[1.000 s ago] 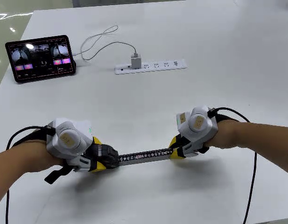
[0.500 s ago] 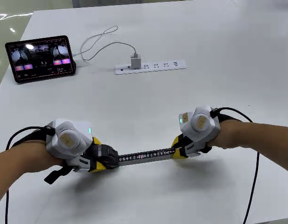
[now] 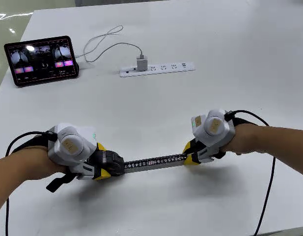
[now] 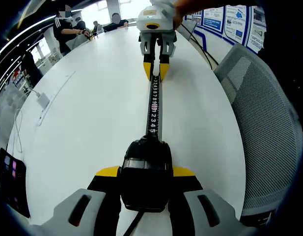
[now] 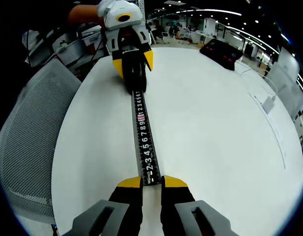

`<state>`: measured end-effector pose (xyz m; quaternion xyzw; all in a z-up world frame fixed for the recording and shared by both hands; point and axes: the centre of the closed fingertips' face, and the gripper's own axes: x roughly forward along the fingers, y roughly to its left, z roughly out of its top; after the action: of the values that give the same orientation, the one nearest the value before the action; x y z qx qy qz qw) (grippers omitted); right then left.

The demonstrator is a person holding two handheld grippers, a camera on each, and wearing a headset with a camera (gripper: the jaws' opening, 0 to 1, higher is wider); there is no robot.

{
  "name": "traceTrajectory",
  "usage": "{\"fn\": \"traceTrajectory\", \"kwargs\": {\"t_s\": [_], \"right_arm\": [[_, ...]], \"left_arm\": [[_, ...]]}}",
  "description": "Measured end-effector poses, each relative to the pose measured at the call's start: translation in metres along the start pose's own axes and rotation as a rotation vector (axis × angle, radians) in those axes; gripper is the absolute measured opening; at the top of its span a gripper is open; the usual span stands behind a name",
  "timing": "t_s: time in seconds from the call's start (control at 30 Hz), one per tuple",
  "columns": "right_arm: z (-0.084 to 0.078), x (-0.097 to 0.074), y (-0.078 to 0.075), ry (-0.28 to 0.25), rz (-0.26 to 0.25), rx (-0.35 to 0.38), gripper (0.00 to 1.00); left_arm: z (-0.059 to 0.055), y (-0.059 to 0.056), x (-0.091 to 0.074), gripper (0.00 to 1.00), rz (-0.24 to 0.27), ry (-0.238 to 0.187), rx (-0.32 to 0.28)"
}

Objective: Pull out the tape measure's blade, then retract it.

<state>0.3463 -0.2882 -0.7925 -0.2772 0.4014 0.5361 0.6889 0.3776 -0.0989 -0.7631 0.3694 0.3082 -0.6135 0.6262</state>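
Near the front edge of the white workbench (image 3: 156, 113), the left gripper (image 3: 103, 164) was clenched around the black tape measure case (image 3: 112, 163), left of the middle. From the case the dark numbered blade (image 3: 153, 162) ran straight to the right, its tip pinched between the yellow-tipped jaws of the right gripper (image 3: 189, 153). Farther back lay a white power strip (image 3: 157, 69) with a white charger (image 3: 142, 64) plugged in, and toward the far left corner stood a black tablet (image 3: 41, 60), its screen lit
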Motion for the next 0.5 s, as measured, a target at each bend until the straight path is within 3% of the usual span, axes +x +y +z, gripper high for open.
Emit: {"fn": "traceTrajectory", "kwargs": {"t_s": [0.5], "right_arm": [[-0.0061, -0.0046, -0.0008, 0.002, -0.004, 0.006, 0.09]], "left_arm": [[0.0010, -0.0024, -0.0009, 0.32, 0.001, -0.001, 0.001]]}}
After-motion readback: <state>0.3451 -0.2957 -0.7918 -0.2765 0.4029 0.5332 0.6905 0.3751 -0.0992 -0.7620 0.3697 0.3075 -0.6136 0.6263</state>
